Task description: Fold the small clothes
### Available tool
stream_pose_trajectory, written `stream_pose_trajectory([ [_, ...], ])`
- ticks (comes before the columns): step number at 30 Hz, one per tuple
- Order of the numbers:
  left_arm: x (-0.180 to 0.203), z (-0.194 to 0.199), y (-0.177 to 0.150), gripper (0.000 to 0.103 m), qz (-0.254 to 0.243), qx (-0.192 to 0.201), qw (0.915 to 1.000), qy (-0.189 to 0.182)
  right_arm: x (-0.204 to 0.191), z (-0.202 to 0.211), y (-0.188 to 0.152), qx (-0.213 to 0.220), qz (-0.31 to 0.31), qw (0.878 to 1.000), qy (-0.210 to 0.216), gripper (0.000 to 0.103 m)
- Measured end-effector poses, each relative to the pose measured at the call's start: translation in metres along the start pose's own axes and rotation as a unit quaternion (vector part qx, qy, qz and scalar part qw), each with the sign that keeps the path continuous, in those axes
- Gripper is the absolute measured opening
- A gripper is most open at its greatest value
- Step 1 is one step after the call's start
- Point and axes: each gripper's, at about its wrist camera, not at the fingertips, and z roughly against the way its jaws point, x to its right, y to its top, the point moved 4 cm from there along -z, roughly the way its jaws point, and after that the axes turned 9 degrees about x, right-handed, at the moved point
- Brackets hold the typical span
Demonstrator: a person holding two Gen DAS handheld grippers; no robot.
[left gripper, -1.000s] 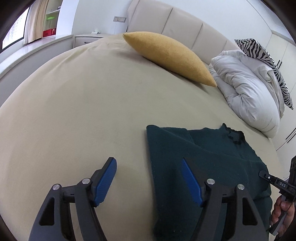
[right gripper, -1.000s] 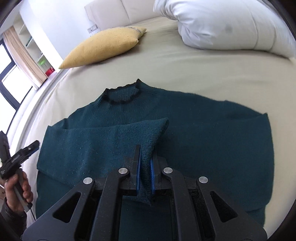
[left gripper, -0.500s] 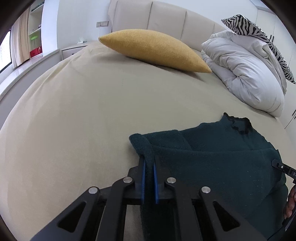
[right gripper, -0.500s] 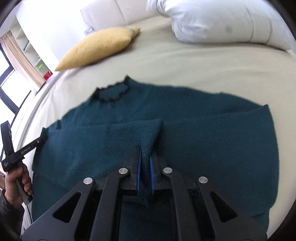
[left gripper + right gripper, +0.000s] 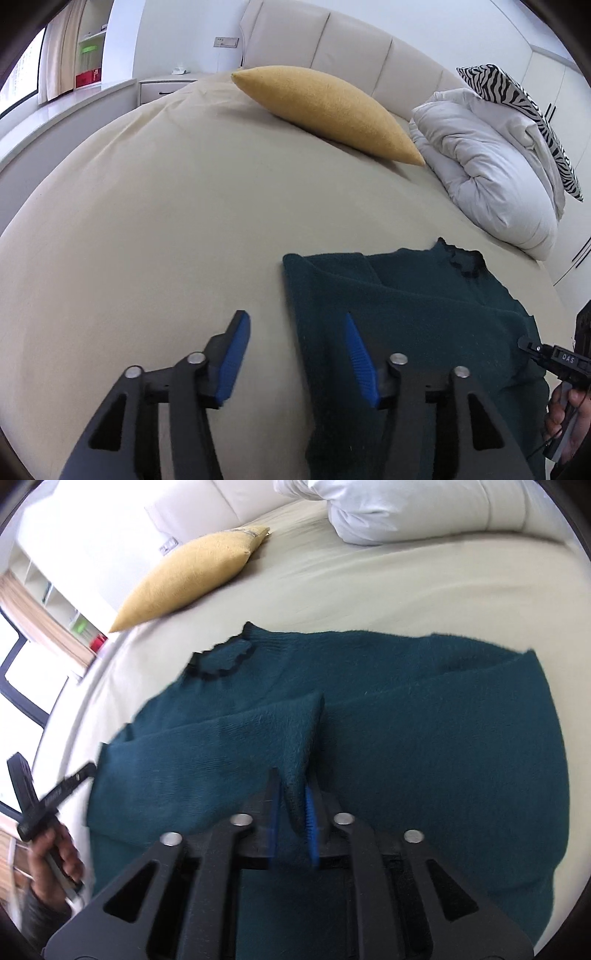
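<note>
A dark green sweater (image 5: 424, 738) lies flat on the beige bed (image 5: 166, 221), its collar toward the headboard, and one sleeve is folded across the body.

The left gripper (image 5: 295, 354) has its jaws opening, wide apart. The folded left edge of the sweater passes under the gap between them, with the right blue pad above the knit and the left one above bare sheet – no pad presses the cloth.

The right gripper (image 5: 291, 812) is also opening. The cuff of the folded sleeve stands between its blue pads, and the pads look just apart from it.

Left of the sweater the sheet is free up to the yellow pillow (image 5: 328, 110); the white duvet (image 5: 491, 177) lies well apart, on the right.
</note>
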Motion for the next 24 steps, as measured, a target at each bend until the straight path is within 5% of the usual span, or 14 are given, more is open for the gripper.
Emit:
stream_pose_trajectory([
  [2,0.007,0.006,-0.012,0.068,-0.017,-0.016,0.9997,0.0,-0.003,0.002,-0.003,0.003,-0.009,1.0,0.012,0.047],
  [5,0.017,-0.002,-0.035,0.065,-0.067,-0.047,0.9964,0.022,-0.012,-0.004,-0.012,-0.007,0.024,1.0,-0.01,0.046],
  [9,0.01,-0.003,-0.04,0.028,-0.06,-0.04,0.9972,0.021,-0.007,-0.003,-0.016,-0.005,0.035,0.998,-0.049,0.011],
  [12,0.011,-0.001,-0.039,0.01,-0.065,-0.046,0.9967,0.01,0.001,0.005,-0.013,0.0,0.02,0.999,-0.046,0.006],
  [16,0.01,0.001,-0.046,0.008,-0.085,-0.036,0.9954,0.027,-0.007,0.024,-0.014,0.028,0.012,0.999,-0.032,0.006],
  [24,0.005,-0.002,-0.05,0.008,-0.088,-0.031,0.9954,0.024,0.009,0.006,-0.027,0.014,-0.002,1.0,-0.028,0.006],
])
